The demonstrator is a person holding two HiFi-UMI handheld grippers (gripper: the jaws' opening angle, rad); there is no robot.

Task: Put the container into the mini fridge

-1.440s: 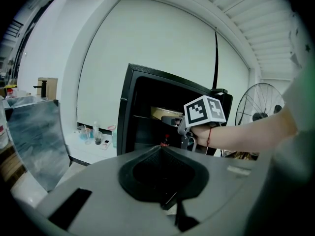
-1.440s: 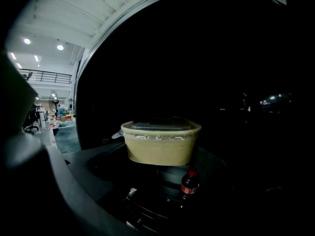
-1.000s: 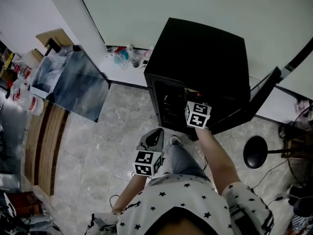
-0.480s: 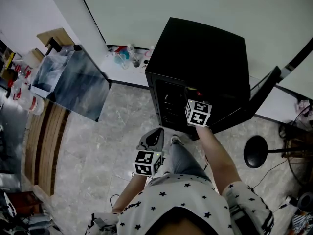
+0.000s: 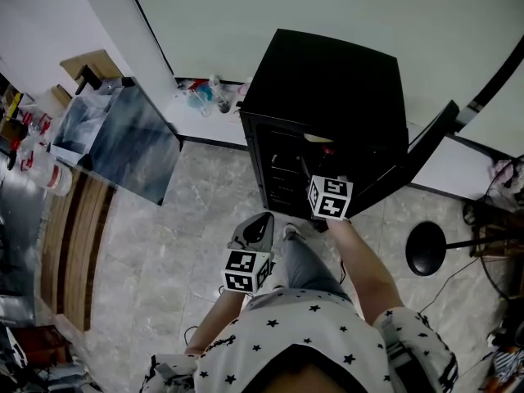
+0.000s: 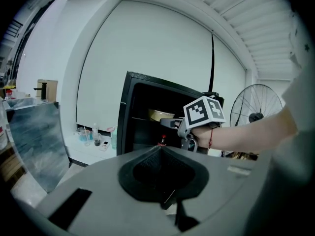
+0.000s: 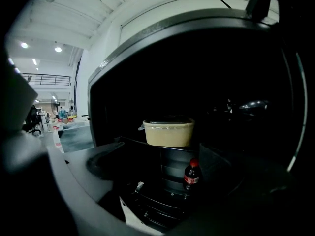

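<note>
The black mini fridge stands open, its door swung out to the right. A beige lidded container rests on the upper shelf inside, and it also shows in the left gripper view. My right gripper hovers just in front of the opening. Its jaws are open and hold nothing, and the container sits apart beyond them. My left gripper hangs low near my body, shut and empty.
A small cola bottle stands on the fridge's lower level, under the container. A glass-topped table is at the left. Bottles line the ledge beside the fridge. A round stand base sits right of the door.
My right gripper has drawn back a little from the fridge opening toward my body. The container stays on its shelf. The left gripper has not moved.
</note>
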